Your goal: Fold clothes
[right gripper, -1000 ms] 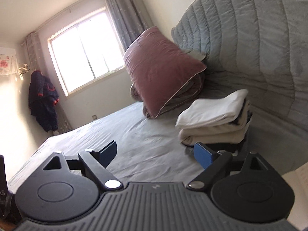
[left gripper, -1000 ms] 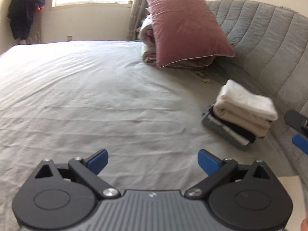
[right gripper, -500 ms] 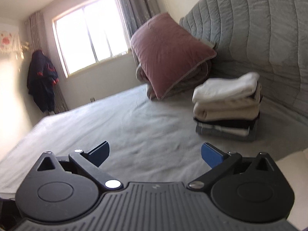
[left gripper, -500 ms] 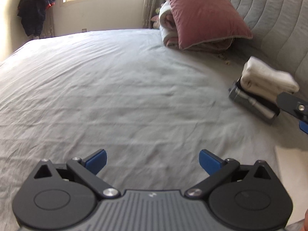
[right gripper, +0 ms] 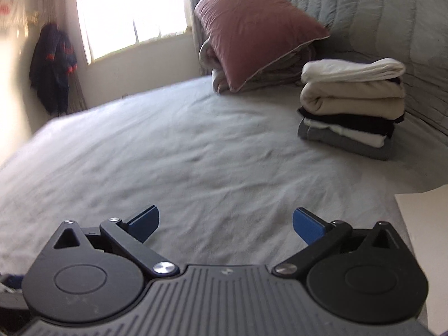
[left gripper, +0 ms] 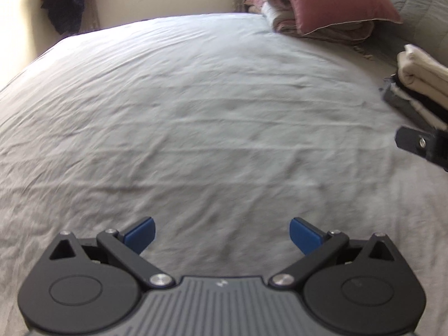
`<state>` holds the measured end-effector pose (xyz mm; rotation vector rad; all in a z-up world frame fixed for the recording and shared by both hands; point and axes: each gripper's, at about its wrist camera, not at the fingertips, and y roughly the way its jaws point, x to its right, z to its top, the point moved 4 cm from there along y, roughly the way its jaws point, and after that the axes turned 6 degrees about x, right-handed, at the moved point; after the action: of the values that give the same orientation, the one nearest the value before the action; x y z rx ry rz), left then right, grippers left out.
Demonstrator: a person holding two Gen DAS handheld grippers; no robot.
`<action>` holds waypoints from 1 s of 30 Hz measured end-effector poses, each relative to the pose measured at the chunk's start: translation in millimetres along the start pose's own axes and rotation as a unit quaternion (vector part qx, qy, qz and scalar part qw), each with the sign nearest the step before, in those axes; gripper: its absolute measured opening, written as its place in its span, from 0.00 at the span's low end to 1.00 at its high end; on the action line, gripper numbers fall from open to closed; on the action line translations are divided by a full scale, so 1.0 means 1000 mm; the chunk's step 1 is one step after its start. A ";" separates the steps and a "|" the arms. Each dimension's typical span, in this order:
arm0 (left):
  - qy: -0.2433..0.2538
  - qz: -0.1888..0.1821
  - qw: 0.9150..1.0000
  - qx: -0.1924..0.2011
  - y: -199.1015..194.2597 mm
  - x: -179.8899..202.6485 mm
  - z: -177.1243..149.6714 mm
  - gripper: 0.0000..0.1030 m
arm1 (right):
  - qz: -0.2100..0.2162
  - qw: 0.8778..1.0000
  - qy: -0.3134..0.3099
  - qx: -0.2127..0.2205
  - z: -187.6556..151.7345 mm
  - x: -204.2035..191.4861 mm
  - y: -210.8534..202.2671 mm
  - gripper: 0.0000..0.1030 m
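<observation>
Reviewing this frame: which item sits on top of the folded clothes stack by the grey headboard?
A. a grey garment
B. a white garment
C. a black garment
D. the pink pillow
B. In the right wrist view the stack of folded clothes is topped by a white garment, with cream, black, white and grey layers beneath it; the pink pillow lies apart, farther along the headboard.

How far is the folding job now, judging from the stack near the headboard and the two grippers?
Done: a stack of folded clothes sits on the bed sheet beside the pink pillow. In hand: nothing; the left gripper and right gripper are both open and empty above bare sheet. Left: no unfolded garment shows on the bed, so either a next piece lies out of view or the folding is finished.
</observation>
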<state>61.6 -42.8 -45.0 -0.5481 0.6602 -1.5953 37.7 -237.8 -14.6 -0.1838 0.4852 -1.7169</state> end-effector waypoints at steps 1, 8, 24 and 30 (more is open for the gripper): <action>0.008 0.008 1.000 -0.009 0.006 -0.002 -0.002 0.99 | -0.002 1.000 -0.007 -0.005 -0.004 -0.003 0.003 1.00; -0.022 0.042 0.998 0.028 0.022 -0.027 -0.004 0.99 | -0.001 0.998 -0.050 -0.023 -0.030 -0.022 0.018 1.00; -0.035 0.051 0.992 0.107 0.033 -0.040 -0.020 1.00 | -0.010 0.992 -0.114 -0.049 -0.073 -0.048 0.039 1.00; -0.035 0.053 0.992 0.108 0.034 -0.039 -0.021 1.00 | -0.008 0.993 -0.111 -0.043 -0.073 -0.045 0.040 1.00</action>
<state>76.4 -4.2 -82.6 -0.3994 0.4495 -1.5190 55.0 -183.3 -89.9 -0.4370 0.3924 -1.6678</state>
